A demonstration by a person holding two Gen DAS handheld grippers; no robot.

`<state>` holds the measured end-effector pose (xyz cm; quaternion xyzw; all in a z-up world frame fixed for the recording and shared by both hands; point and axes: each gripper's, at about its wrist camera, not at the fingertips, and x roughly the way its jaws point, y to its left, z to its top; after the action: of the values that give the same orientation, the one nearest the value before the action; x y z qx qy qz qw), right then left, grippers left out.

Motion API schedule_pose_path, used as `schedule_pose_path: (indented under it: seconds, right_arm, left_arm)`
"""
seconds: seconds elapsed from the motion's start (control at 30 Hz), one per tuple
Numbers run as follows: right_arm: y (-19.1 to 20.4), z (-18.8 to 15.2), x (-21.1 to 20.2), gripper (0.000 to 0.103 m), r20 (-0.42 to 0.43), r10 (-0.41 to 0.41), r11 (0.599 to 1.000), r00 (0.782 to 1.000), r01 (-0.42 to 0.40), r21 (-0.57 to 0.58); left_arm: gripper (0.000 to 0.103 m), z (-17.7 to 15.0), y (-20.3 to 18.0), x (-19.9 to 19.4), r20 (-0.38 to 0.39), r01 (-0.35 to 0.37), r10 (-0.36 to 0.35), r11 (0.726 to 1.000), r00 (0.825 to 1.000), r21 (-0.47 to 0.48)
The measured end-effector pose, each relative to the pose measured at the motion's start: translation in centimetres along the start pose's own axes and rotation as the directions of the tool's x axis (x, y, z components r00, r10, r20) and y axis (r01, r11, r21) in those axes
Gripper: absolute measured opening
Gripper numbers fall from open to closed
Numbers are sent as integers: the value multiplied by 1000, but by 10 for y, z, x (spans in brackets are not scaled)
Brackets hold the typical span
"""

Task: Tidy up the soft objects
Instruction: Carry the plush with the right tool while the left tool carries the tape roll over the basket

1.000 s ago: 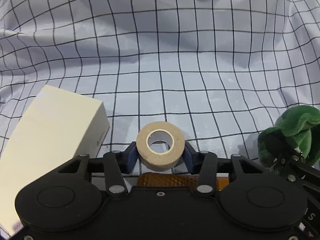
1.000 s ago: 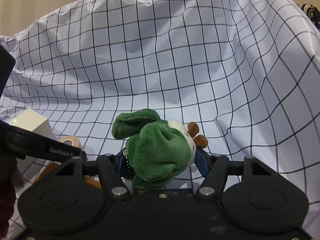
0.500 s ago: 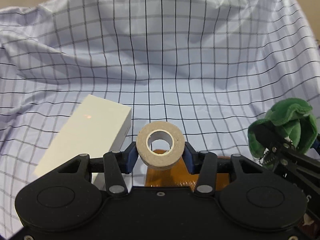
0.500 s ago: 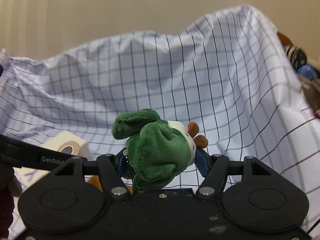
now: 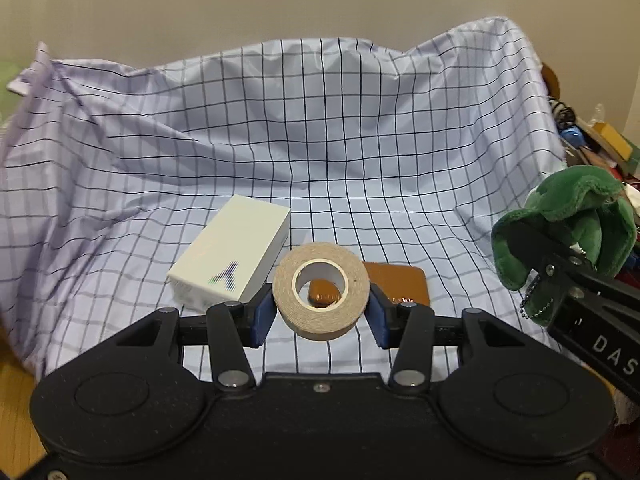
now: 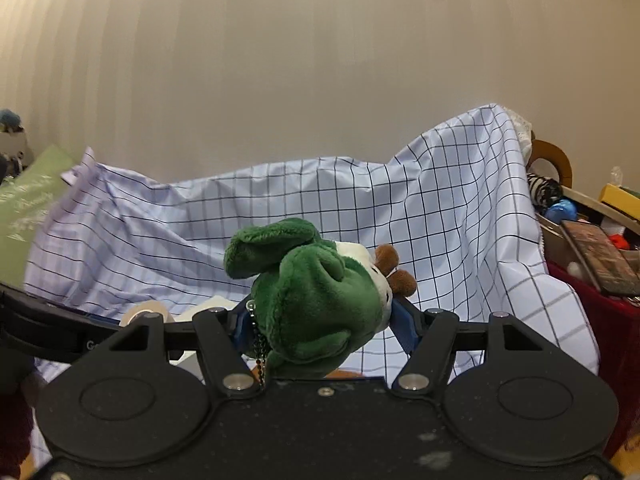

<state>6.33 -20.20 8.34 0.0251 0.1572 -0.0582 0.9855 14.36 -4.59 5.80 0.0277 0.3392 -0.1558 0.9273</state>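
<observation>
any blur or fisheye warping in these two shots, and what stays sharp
Left wrist view: the checked cloth has grid lines bowing outward and smeared at the left edge; the tape roll in the left gripper is crisp. Right wrist view: the green plush in the right gripper is sharp; the left border is smeared.

Two fisheye views, each from a camera mounted just behind a hand-held claw, looking forward along its fingers. The left wrist view tilts down from close above onto a pale lilac cloth with a black grid, a beige wall behind. The right wrist view faces nearly level; the wall fills its upper half. Both share the cloth, and each catches the other claw: the right claw at the left view's right edge, the left claw at the right view's left edge.
</observation>
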Motion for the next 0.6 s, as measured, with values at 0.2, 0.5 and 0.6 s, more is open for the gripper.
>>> schedule_pose_path:
  seconds: [0.2,0.5,0.6]
  right_arm:
    - [5,-18,-47,65,-6,24,999,1000,-24,21]
    - [11,-45,-97,66,-18,62,997,998,-60,52]
    - [14,-52,-109,66,-39,69,996,997,-67,61]
  left_arm:
    - [47,-36,-5,-35,-2,-9,9,1000,1000,-9]
    - [47,-86,-7,-57,-47,-30,27,997,999,-66]
    - [47,-99,-6,-61,-70,-28,21,996,997,-86]
